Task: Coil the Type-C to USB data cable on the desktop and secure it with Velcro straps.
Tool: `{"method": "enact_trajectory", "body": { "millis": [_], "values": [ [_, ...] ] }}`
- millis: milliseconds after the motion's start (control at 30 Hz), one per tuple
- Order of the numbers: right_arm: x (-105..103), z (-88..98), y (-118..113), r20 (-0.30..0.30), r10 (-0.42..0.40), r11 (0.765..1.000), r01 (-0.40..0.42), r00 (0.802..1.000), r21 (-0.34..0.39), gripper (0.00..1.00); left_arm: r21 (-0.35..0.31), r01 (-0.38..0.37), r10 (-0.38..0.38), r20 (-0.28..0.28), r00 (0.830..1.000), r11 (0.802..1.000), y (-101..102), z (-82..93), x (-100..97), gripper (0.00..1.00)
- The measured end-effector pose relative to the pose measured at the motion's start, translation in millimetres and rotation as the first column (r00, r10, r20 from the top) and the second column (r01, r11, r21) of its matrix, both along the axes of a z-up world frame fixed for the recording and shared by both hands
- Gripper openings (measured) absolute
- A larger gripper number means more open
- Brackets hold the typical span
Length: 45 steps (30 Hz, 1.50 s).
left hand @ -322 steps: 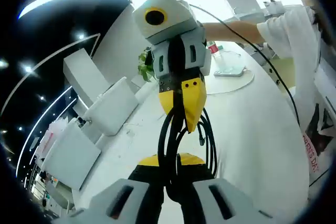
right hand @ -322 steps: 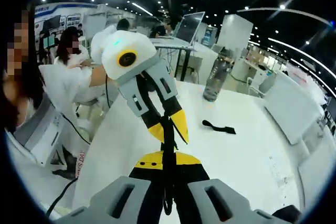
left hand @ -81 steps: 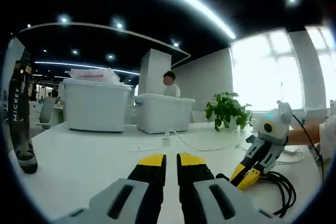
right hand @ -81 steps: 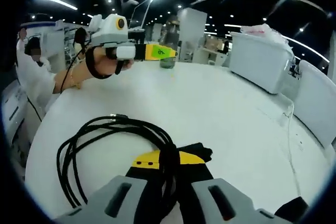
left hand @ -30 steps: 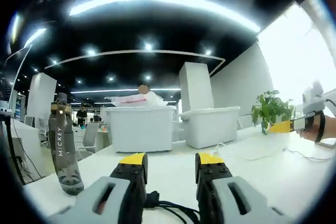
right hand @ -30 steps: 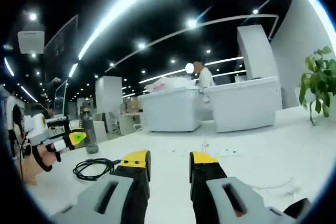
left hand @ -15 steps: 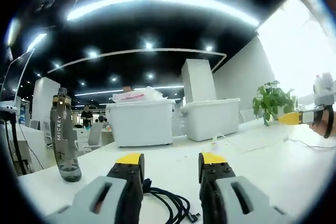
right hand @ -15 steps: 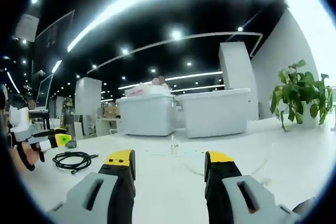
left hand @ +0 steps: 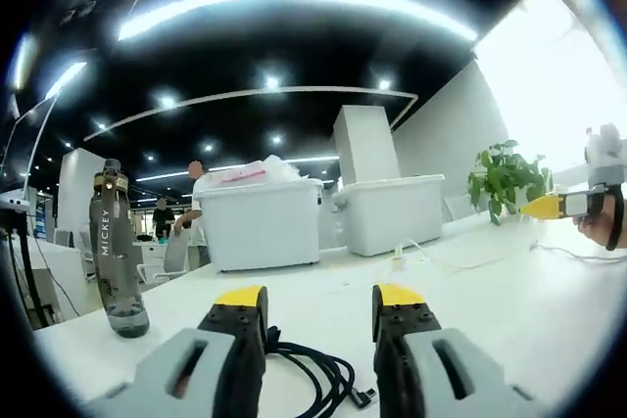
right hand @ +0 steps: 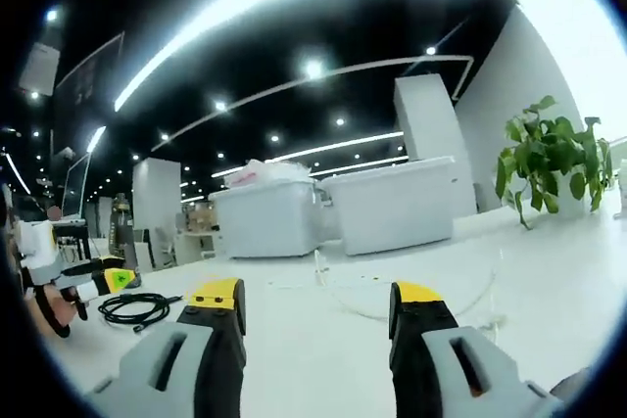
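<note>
Left gripper view: left gripper (left hand: 319,312) with fingers spread and empty, coiled black cable (left hand: 315,374) on the white desk (left hand: 509,301) between and just beyond them, grey bottle (left hand: 117,247) far left, right gripper (left hand: 578,205) far right; right gripper view: right gripper (right hand: 318,308) released, empty, cable (right hand: 135,307) left of its fingers beside the left gripper (right hand: 98,279), plant (right hand: 549,159) to the right.

We see a smooth white desktop (left hand: 549,291) w/ a soft sheen, lamps reflecting faintly. The coiled black data cable (left hand: 312,371) looks rubbery, slightly glossy; also seen in the right gripper view (right hand: 135,306). Left gripper (left hand: 320,308) & right gripper (right hand: 316,301): matt grey plastic bodies, black jaws w/ matt yellow tips. Dark translucent plastic bottle (left hand: 116,254) is glossy. White lidded storage bins (left hand: 262,226) look like matt plastic. The green potted plant (right hand: 547,161) has slightly shiny leaves.
</note>
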State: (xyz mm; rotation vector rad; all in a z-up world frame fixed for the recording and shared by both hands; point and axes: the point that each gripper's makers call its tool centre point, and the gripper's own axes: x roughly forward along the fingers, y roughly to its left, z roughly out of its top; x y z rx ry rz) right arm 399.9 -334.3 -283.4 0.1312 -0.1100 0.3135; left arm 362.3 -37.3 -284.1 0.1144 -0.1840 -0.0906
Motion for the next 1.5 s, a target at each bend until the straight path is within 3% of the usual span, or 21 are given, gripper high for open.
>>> {"method": "enact_trajectory", "body": {
  "millis": [200,533,1100,1500],
  "values": [
    [0,1.7,0,0.010,0.004,1.000,-0.005,1.000,0.027,0.58,0.007,0.008,-0.008,-0.003,1.000,1.000,-3,-1.4,-0.3,0.43],
    [0,-2.2,9,0.039,0.010,0.999,-0.008,0.999,-0.048,0.60,-0.008,0.010,-0.010,-0.014,1.000,1.000,-2,-4.8,0.2,0.43],
    [3,-3.5,4,0.028,-0.002,1.000,0.002,1.000,-0.024,0.60,-0.010,0.021,-0.021,-0.025,0.999,1.000,-5,-6.9,1.6,0.43],
    [4,1.7,-3,0.028,-0.018,1.000,0.018,0.999,-0.003,0.61,0.010,0.017,-0.017,-0.003,1.000,1.000,-6,0.6,-1.2,0.46]
  ]
}}
